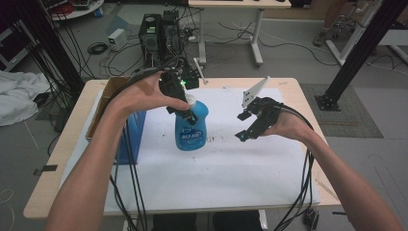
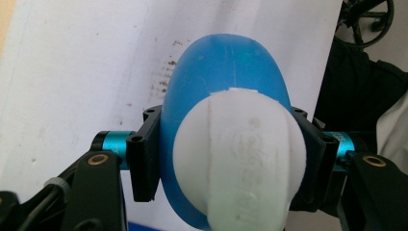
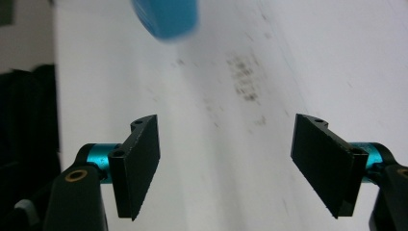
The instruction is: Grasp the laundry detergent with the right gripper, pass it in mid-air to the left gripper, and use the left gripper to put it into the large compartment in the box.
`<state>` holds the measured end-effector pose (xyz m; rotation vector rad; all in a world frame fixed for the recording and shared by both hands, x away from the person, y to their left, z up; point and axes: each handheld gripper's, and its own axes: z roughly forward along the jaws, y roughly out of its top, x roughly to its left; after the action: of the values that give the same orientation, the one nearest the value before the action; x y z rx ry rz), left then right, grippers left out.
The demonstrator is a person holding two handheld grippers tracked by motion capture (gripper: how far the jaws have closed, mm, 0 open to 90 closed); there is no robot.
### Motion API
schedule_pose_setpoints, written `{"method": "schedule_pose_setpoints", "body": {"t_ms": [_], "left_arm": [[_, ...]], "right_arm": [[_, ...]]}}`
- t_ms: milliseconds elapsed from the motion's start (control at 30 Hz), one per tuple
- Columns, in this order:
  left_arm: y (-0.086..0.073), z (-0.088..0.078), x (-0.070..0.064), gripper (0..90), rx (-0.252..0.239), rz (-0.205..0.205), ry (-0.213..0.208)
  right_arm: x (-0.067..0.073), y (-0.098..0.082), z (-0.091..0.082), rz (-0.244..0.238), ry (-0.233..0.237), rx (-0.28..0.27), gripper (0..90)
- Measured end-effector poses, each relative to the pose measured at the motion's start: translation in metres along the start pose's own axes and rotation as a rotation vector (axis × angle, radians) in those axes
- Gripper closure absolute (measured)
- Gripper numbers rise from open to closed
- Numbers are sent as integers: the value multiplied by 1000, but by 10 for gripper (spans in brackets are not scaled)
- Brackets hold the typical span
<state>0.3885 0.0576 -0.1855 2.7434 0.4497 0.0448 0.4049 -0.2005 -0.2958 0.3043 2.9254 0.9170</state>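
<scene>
A blue bottle [image 1: 191,126] with a white cap [image 1: 190,99] hangs tilted just above the white sheet [image 1: 231,168] near the table's middle. My left gripper [image 1: 187,110] is shut on its neck from above. In the left gripper view the black pads [image 2: 146,154] press on both sides of the cap [image 2: 240,159], with the blue body [image 2: 221,72] below it. My right gripper [image 1: 241,126] is to the right of the bottle, apart from it, with its jaws open and nothing between them [image 3: 231,163]. The bottle's bottom corner [image 3: 166,17] shows at the top of the right gripper view.
A cardboard box [image 1: 108,89] and a blue carton [image 1: 130,139] stand at the table's left edge. Black cables [image 1: 130,192] trail from both grippers over the front edge. Dark specks [image 3: 245,79] mark the sheet. Computer towers [image 1: 159,33] stand on the floor behind the table.
</scene>
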Motion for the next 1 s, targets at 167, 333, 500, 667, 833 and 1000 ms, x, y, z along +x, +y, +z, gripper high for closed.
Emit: {"method": "schedule_pose_setpoints", "body": {"t_ms": [167,333,500,667,833,1000], "left_arm": [[-5,-28,5,380,10,-79,47],[-13,-56,12,380,33,-168,95],[-23,-83,23,380,46,-262,133],[-35,-108,30,380,37,-335,175],[-52,-131,35,380,15,-436,213],[-68,-143,40,380,10,-507,240]], "right_arm": [[-6,-19,-2,51,-55,69,232],[-10,-33,-12,89,-91,92,229],[-12,-43,-22,115,-126,119,228],[-12,-50,-28,132,-155,150,223],[-15,-60,-33,147,-186,181,194],[-16,-67,-36,168,-198,195,192]]}}
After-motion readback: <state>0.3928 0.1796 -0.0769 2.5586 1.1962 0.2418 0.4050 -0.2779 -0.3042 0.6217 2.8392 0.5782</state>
